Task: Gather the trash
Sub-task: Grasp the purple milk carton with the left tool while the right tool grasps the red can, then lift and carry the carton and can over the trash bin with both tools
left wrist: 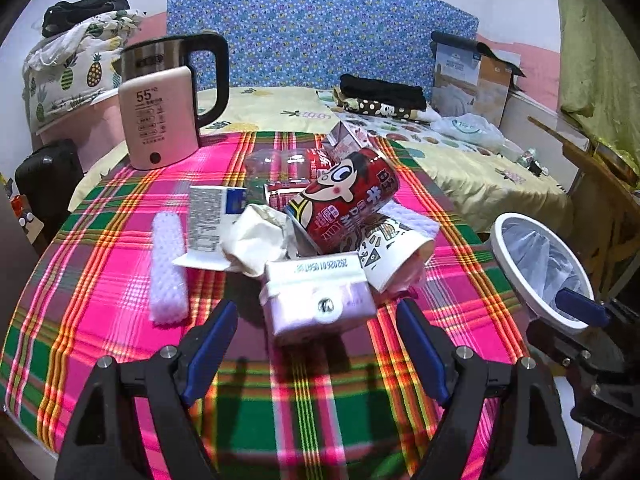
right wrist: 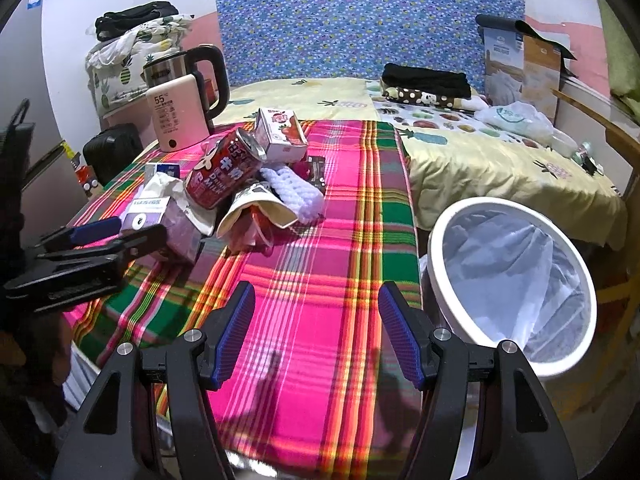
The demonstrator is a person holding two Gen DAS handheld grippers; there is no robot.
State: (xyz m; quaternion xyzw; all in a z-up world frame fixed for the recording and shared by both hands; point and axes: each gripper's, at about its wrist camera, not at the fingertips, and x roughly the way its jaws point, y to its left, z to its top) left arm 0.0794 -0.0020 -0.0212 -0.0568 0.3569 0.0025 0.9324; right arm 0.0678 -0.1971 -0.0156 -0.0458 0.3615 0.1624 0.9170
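Observation:
A heap of trash lies on the plaid tablecloth [left wrist: 120, 240]: a purple drink carton [left wrist: 320, 304], a red milk can [left wrist: 344, 196], a paper cup [left wrist: 392, 252], crumpled tissue [left wrist: 256, 240], a white-blue carton [left wrist: 208, 220] and a white foam net [left wrist: 168, 268]. My left gripper [left wrist: 316, 332] is open, its fingers either side of the purple carton, just short of it. My right gripper [right wrist: 316, 316] is open and empty over the cloth, beside the white lined trash bin [right wrist: 512, 280]. The can [right wrist: 224, 172] and carton [right wrist: 168, 220] also show in the right wrist view.
A pink electric kettle [left wrist: 160, 120] stands at the table's far left. A strawberry carton [right wrist: 280, 132] lies behind the can. A bed [right wrist: 500, 160] with folded clothes and a cardboard box lies beyond the table. The bin [left wrist: 540, 272] stands off the table's right edge.

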